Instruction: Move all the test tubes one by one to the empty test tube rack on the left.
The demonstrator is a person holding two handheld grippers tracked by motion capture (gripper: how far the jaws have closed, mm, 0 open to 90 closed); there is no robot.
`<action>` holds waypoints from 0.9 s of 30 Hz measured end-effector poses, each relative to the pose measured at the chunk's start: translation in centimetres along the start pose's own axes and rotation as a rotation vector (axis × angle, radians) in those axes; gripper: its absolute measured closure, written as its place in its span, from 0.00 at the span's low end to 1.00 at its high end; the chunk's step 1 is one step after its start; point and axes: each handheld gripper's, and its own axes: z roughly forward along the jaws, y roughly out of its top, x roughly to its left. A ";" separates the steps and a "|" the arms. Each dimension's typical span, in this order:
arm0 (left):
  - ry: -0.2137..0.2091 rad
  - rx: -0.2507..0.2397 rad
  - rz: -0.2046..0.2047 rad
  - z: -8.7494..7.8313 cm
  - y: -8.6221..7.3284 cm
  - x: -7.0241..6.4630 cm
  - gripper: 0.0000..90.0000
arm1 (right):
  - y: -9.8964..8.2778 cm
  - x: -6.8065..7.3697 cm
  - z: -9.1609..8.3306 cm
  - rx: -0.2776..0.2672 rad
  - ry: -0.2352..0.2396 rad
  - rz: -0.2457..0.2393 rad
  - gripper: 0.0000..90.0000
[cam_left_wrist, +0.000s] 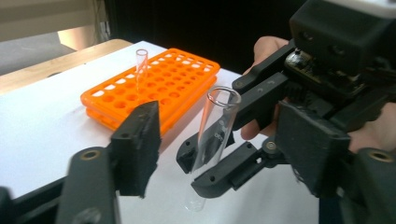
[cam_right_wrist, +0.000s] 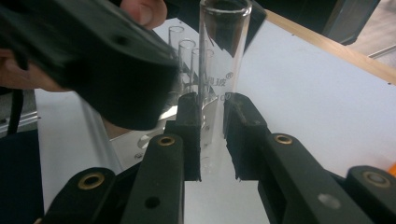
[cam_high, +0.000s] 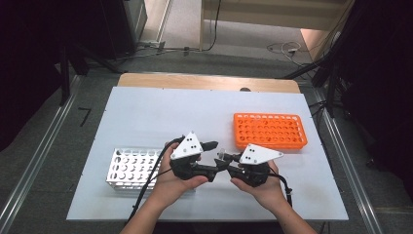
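Right gripper is clamping a clear glass tube, pads pressing both sides of the lower half; the tube is standing nearly upright, open mouth up, clear of the bench. Right hand is holding that gripper just in front of the orange rack.

Left gripper is sitting partly open, its two pads flanking the tube but not pressing on it; the near pad stands apart from the glass. Left hand is gripping its handle, left of the orange rack.

Orange rack is lying flat on the bench with one small tube standing in a hole. White metal rack is sitting well left of the orange rack, with several glass tubes standing in it.
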 end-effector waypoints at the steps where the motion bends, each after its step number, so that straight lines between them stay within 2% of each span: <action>1: 0.004 0.004 0.004 0.0 0.0 -0.1 0.40 | 0.0 0.1 0.0 0.002 0.000 0.001 0.82; 8: -0.002 0.006 0.017 0.2 0.0 -0.3 0.60 | 0.0 0.3 0.2 0.002 0.009 -0.010 0.82; 14: 0.000 0.010 0.024 0.1 0.0 -0.3 0.73 | 0.0 0.4 0.3 0.004 0.013 -0.016 0.82; 20: 0.004 0.005 0.027 0.0 0.0 -0.2 0.80 | 0.0 0.5 0.3 0.006 0.017 -0.016 0.82; 27: 0.013 0.002 0.032 0.0 0.0 -0.2 0.82 | 0.1 0.5 0.3 0.004 0.018 -0.015 0.82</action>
